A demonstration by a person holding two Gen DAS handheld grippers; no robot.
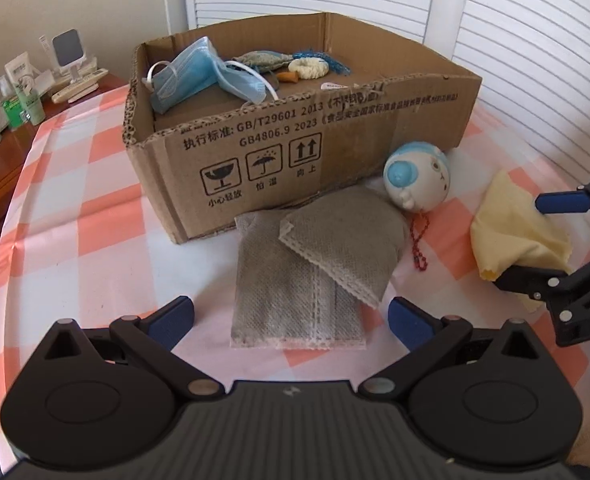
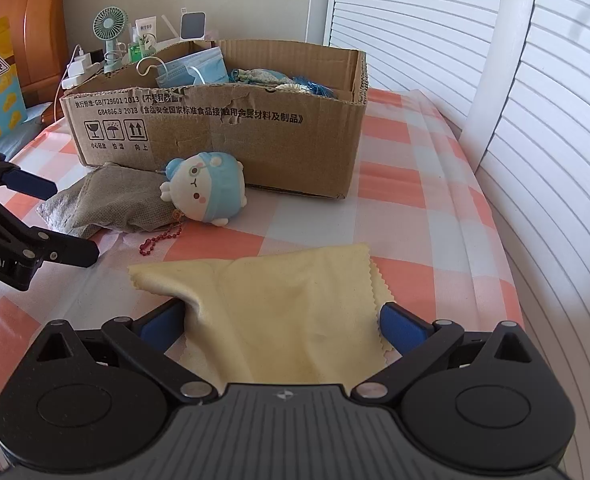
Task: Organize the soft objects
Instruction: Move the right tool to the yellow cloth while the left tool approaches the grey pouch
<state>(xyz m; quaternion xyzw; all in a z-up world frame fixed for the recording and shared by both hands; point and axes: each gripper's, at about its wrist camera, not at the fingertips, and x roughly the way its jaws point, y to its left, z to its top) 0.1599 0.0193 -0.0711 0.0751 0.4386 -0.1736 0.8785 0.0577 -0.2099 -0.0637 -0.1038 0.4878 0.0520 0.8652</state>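
Cloth is the nearest target: the yellow cloth [image 2: 295, 312] lies flat on the checked table [image 2: 415, 184], between the wide-apart jaws of the right gripper [image 2: 283, 320]. The left gripper [image 1: 291, 320], jaws also apart and empty, frames the grey fabric pouches [image 1: 315, 264] in front of the cardboard box [image 1: 295, 140], beside the blue plush toy [image 2: 205, 186]. I think the risk is that thin cloth slips out, or the jaws pinch the tablecloth together with it and drag it.
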